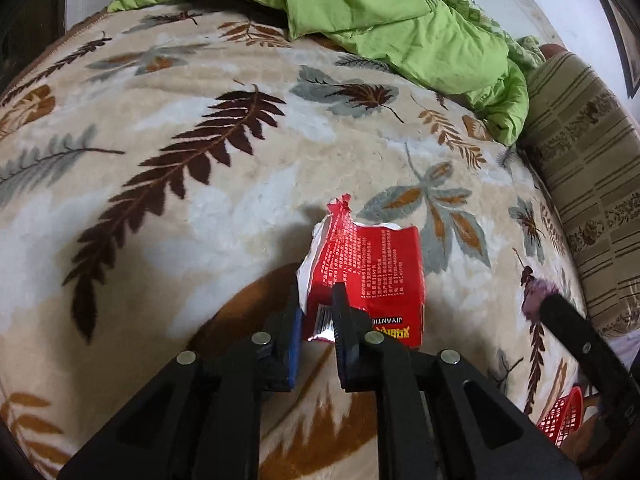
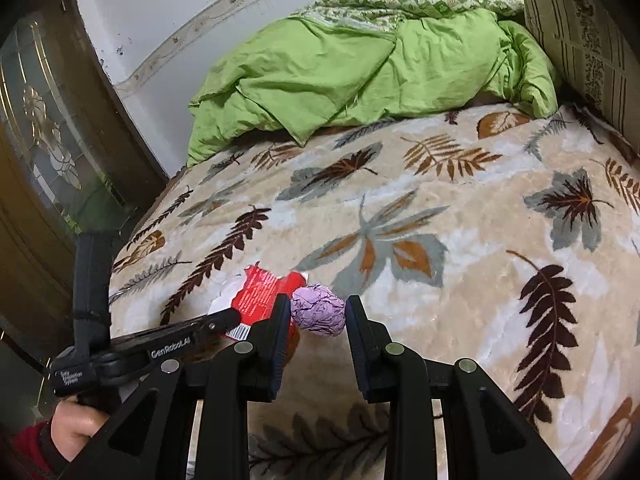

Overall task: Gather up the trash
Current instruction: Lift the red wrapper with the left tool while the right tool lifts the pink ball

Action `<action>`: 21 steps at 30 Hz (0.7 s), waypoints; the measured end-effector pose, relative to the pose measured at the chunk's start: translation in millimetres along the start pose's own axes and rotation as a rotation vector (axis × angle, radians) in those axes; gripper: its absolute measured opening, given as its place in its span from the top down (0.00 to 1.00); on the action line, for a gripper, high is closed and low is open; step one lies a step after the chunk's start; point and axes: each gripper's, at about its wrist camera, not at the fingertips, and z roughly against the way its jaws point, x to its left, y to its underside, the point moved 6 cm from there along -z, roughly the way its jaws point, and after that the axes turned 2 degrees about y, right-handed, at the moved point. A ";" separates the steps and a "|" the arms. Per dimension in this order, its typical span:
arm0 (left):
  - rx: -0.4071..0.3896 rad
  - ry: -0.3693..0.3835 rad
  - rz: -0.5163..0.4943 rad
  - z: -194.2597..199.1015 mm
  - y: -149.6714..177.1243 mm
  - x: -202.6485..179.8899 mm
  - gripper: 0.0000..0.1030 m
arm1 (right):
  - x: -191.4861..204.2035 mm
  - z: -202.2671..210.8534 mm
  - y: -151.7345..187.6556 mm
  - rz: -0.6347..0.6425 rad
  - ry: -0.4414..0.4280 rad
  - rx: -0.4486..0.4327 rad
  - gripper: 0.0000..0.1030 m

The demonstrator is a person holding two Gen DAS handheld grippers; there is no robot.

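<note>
From the left wrist camera, the left gripper (image 1: 316,308) pointed steeply down at the bed, its jaws nearly together on the near corner of a torn red carton (image 1: 372,272). The carton was thin printed cardboard, ragged and white along its ripped edge, and it stood on a plush blanket (image 1: 160,160) patterned with brown, grey and rust leaves. A rumpled green quilt (image 1: 360,12) lay at the far end, and a striped cushion (image 1: 580,168) ran along the right side. At the right edge the right gripper (image 1: 560,320) reached in beside a blur of purple, and a red mesh basket (image 1: 560,420) showed low in the corner.

From the right wrist camera, the right gripper (image 2: 318,312) angled down with its jaws closed on a crumpled purple paper ball (image 2: 318,310), wrinkled and roughly round, held over the blanket (image 2: 480,240). Just left of it sat the carton (image 2: 260,292), with the left gripper (image 2: 228,320) on it and a hand (image 2: 76,428) in a red sleeve holding the handle. The quilt (image 2: 340,72) was heaped against a white wall (image 2: 160,20), and a dark wooden door (image 2: 48,140) with ornate glass stood at left.
</note>
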 end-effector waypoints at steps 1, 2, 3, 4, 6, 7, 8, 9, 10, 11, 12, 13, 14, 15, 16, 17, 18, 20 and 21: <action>-0.004 -0.001 -0.005 -0.5 -1.3 -0.4 0.88 | -0.6 -2.0 0.6 -0.004 0.000 0.006 0.71; -0.013 -0.011 -0.019 0.2 -1.8 -1.6 0.90 | -1.1 -2.9 0.6 -0.006 0.002 0.008 0.71; -0.024 -0.020 -0.026 1.9 -2.4 -2.7 0.92 | -1.7 -3.2 0.5 -0.007 0.002 0.008 0.71; -0.040 -0.025 -0.034 4.6 -2.6 -4.4 0.94 | -1.9 -3.3 0.4 -0.008 0.002 0.007 0.71; -0.077 -0.040 -0.059 12.6 -3.7 -9.4 1.00 | -2.3 -2.8 0.1 -0.006 0.006 0.003 0.71; -0.100 -0.055 -0.075 17.6 -4.2 -11.8 0.99 | -2.2 -2.3 -0.1 -0.006 0.007 0.000 0.71; -0.131 -0.073 -0.099 24.2 -4.7 -15.5 0.99 | -1.8 -1.3 -0.5 -0.003 0.011 -0.006 0.71; -0.151 -0.083 -0.118 28.3 -5.2 -19.0 0.99 | -1.2 0.0 -0.9 0.002 0.014 -0.014 0.71; -0.171 -0.093 -0.133 32.7 -5.2 -21.9 0.99 | 0.1 2.0 -1.6 0.009 0.015 -0.024 0.71; -0.197 -0.113 -0.154 38.7 -4.7 -25.2 0.99 | 1.2 3.5 -1.9 0.015 0.016 -0.031 0.71; -0.216 -0.129 -0.172 42.5 -4.2 -28.4 0.99 | 2.3 5.8 -1.5 0.021 0.019 -0.039 0.71; -0.235 -0.145 -0.187 46.2 -4.6 -31.5 0.99 | 3.2 7.5 -2.2 0.027 0.022 -0.048 0.71; -0.260 -0.168 -0.205 51.3 -4.8 -34.9 0.99 | 4.2 9.2 -2.8 0.031 0.024 -0.056 0.71; -0.282 -0.191 -0.221 55.6 -4.7 -37.8 0.99 | 4.9 10.8 -3.0 0.035 0.026 -0.062 0.71; -0.296 -0.204 -0.230 58.4 -4.6 -39.2 0.99 | 5.7 12.4 -3.1 0.038 0.028 -0.068 0.71; -0.317 -0.225 -0.247 62.5 -4.6 -41.9 0.99 | 6.3 13.3 -3.5 0.039 0.028 -0.071 0.71; -0.331 -0.242 -0.259 65.1 -4.5 -43.6 0.99 | 6.6 14.8 -3.2 0.039 0.027 -0.075 0.71; -0.352 -0.273 -0.283 68.8 -4.2 -46.6 0.99 | 6.6 16.7 -2.5 0.038 0.027 -0.078 0.71; -0.358 -0.278 -0.293 69.9 -3.9 -48.3 0.99 | 6.7 16.7 -1.9 0.036 0.026 -0.078 0.71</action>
